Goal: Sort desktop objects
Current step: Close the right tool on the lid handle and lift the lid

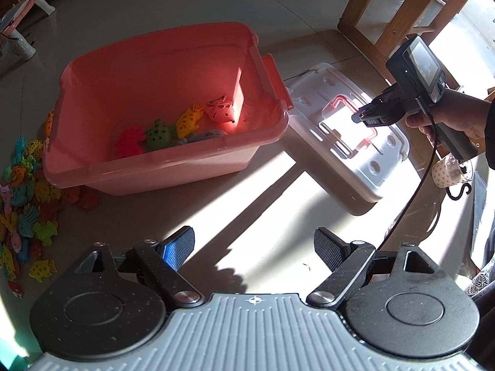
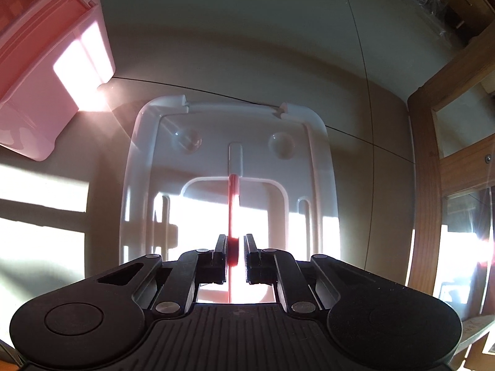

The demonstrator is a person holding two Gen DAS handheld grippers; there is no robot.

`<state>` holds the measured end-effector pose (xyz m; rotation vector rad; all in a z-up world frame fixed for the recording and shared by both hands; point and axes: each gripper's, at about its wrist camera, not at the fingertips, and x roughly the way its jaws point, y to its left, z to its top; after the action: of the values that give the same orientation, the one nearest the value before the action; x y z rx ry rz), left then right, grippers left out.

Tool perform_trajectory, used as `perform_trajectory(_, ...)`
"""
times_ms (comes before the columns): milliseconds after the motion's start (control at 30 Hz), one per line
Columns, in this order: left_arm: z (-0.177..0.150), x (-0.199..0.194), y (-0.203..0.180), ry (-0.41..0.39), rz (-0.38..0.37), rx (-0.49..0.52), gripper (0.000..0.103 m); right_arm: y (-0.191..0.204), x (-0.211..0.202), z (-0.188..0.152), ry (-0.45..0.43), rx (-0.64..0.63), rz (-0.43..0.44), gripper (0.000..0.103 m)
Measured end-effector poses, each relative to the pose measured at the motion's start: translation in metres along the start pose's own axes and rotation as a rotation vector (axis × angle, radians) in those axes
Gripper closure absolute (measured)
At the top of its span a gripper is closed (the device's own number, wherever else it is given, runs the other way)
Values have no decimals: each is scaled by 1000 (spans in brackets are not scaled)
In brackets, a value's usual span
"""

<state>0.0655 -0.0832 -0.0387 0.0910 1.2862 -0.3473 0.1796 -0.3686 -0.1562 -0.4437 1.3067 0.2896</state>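
Right gripper (image 2: 235, 255) clamped on the pink lid handle (image 2: 233, 213).
The handle is held upright between the fingers, above the white bin lid (image 2: 154, 142). The left gripper (image 1: 253, 247) is held apart, empty; the pink bin (image 1: 148, 167) lies ahead-left of it.

Pale tiled floor (image 1: 130, 9) with dark grout lines, hard sunlight patches (image 1: 263, 216) and long shadows, wooden furniture frame (image 2: 433, 160) at right.
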Motion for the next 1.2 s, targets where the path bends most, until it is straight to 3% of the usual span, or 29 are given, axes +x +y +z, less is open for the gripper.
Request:
perform_trajectory(433,-2,-1,0,-13,-5,0,17,4,-10,-1,-11,-38,-53,98)
perform_trajectory(933,2,-17,-16,-65,-32,31,17,-14,-80,-16,-84,-2,-107,98)
perform_trajectory(1200,1,-28,-15,-92,-38,11,17,-8,-134,-13,-130,-53,-137,98)
